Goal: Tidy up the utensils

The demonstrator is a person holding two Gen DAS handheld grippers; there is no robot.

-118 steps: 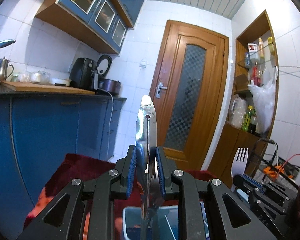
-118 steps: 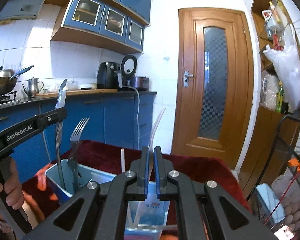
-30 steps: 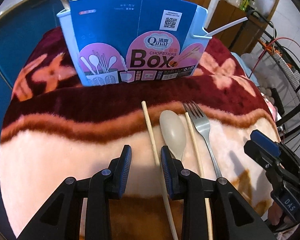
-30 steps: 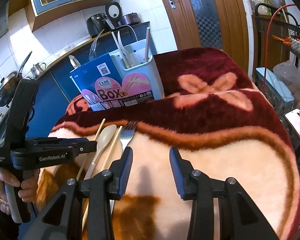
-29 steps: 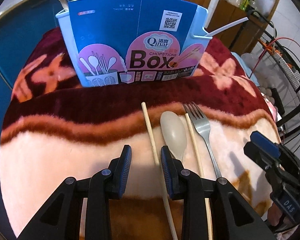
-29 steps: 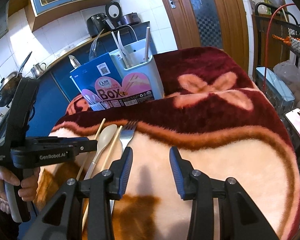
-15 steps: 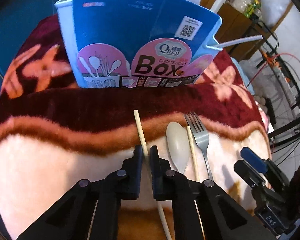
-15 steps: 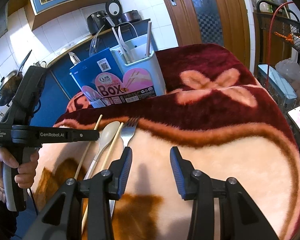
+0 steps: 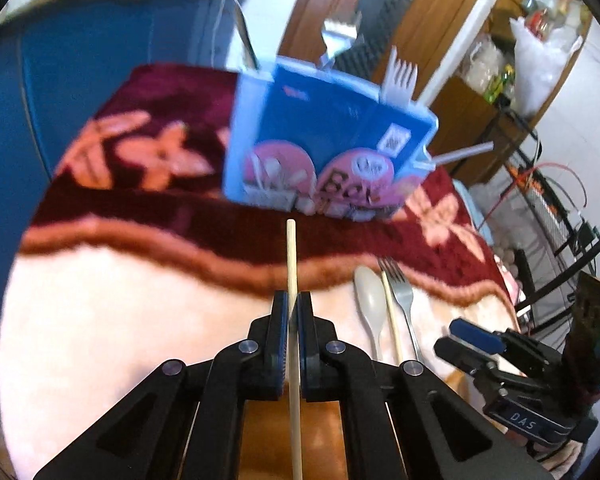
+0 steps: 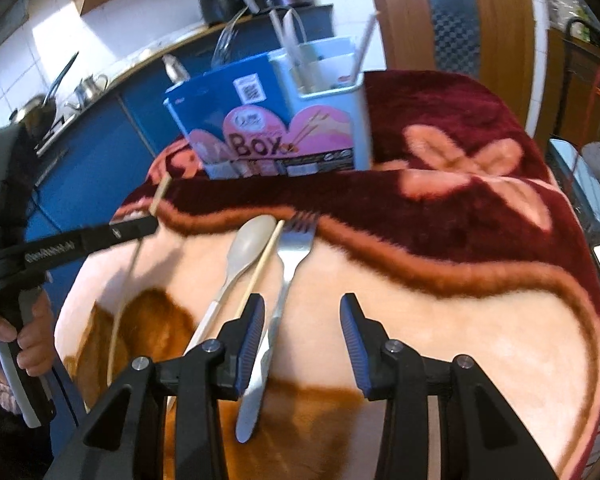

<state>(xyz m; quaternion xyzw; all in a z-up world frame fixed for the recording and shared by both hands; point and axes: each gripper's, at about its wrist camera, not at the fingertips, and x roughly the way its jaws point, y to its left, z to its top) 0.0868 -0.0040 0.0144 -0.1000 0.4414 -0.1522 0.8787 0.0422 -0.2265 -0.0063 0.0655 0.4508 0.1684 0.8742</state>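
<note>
My left gripper is shut on a wooden chopstick and holds it lifted off the blanket, tip toward the blue utensil box. In the right wrist view the left gripper shows at the left with the chopstick in it. A beige spoon, a second chopstick and a metal fork lie side by side on the blanket. My right gripper is open and empty just above the fork's handle. The box holds several utensils.
A maroon and peach floral blanket covers the table. Blue kitchen cabinets stand at the left, a wooden door behind. A wire rack with cables stands at the right.
My left gripper closed on the left chopstick and lifted it off the blanket, tilting up. My right gripper moved forward over the fork, still open.
</note>
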